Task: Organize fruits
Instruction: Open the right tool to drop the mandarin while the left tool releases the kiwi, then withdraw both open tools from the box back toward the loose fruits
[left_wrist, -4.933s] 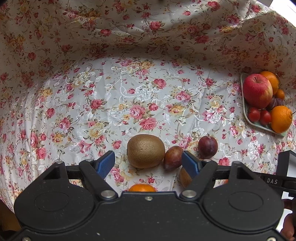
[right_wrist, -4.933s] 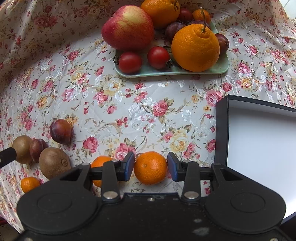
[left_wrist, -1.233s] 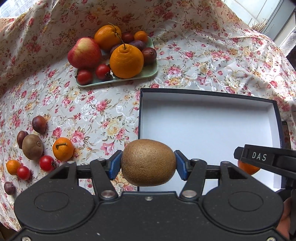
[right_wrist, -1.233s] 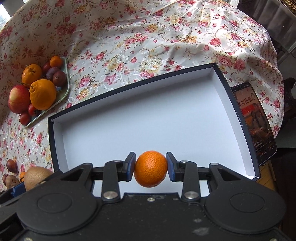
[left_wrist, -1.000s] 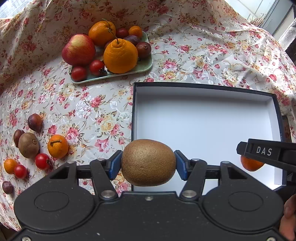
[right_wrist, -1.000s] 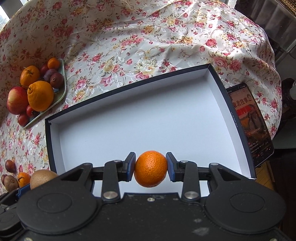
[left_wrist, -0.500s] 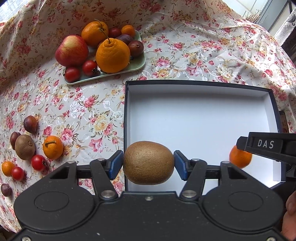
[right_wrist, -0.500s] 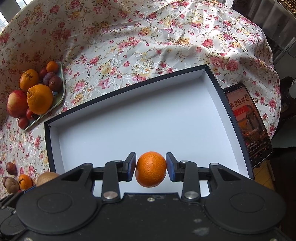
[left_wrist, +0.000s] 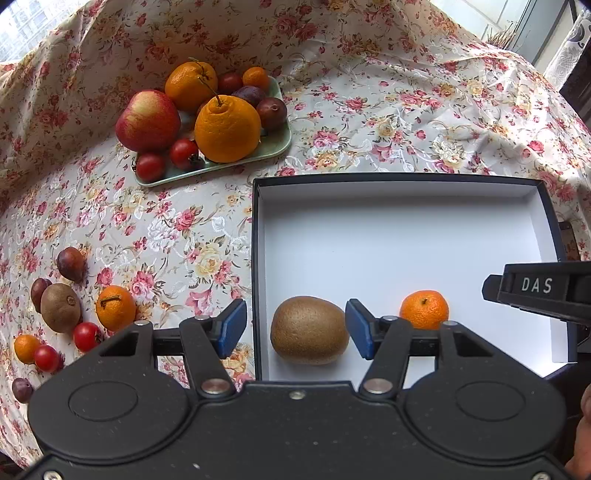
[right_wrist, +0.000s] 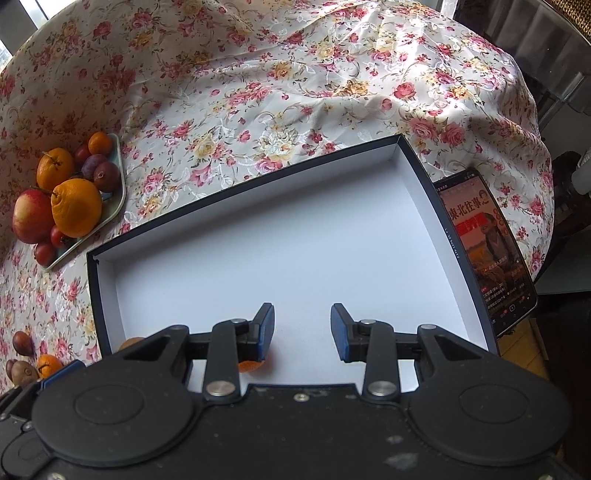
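A black box with a white inside (left_wrist: 255, 258) lies on the flowered cloth. A brown kiwi (left_wrist: 309, 329) rests on the box floor near its left wall. My left gripper (left_wrist: 295, 328) stands open around the kiwi, with a clear gap at its left pad. A small mandarin (left_wrist: 424, 309) lies on the box floor to the kiwi's right. In the right wrist view my right gripper (right_wrist: 303, 332) is open over the box (right_wrist: 96, 302) with nothing between its pads. The mandarin (right_wrist: 251, 365) peeks out below its left finger.
A green plate (left_wrist: 284, 144) at the back left holds an apple, oranges, plums and tomatoes. Loose on the cloth at the left lie another kiwi (left_wrist: 60, 307), a mandarin (left_wrist: 115, 308), tomatoes and plums. A phone (right_wrist: 487, 251) lies by the box's right wall, near the table edge.
Both grippers have opened. The kiwi has left the left gripper's pads and the mandarin the right's; both fruits now lie on the box floor.
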